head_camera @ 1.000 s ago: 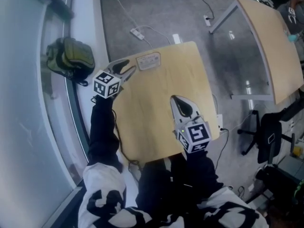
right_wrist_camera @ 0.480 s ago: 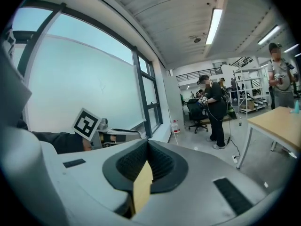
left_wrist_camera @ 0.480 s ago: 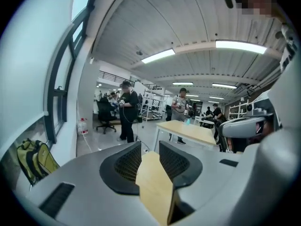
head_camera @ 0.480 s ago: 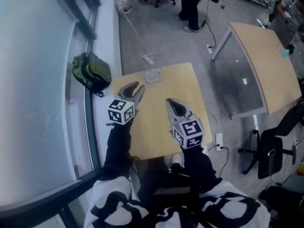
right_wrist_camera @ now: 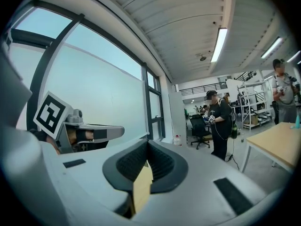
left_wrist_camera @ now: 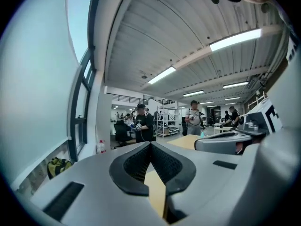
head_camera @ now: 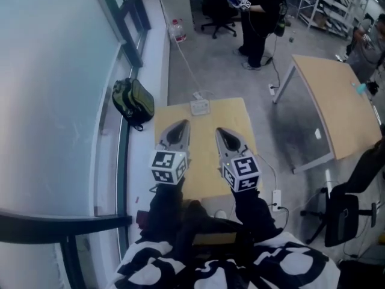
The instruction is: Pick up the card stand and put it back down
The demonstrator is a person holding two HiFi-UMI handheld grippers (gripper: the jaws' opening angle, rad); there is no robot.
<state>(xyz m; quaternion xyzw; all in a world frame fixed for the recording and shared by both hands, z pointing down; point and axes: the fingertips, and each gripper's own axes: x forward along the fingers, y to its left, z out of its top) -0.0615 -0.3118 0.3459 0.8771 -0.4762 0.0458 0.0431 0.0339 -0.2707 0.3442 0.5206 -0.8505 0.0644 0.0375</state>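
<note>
Left tongs: just closed, pressed together, empty | right tongs: pressed together, empty | card stand: at far edge of surface, well beyond both | handling: probably light, stiff, thin; best pinched gently across one edge

table: light wood | bag: olive green | floor: grey

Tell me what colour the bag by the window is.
The bag is olive green with dark straps, clearest in the head view.
</note>
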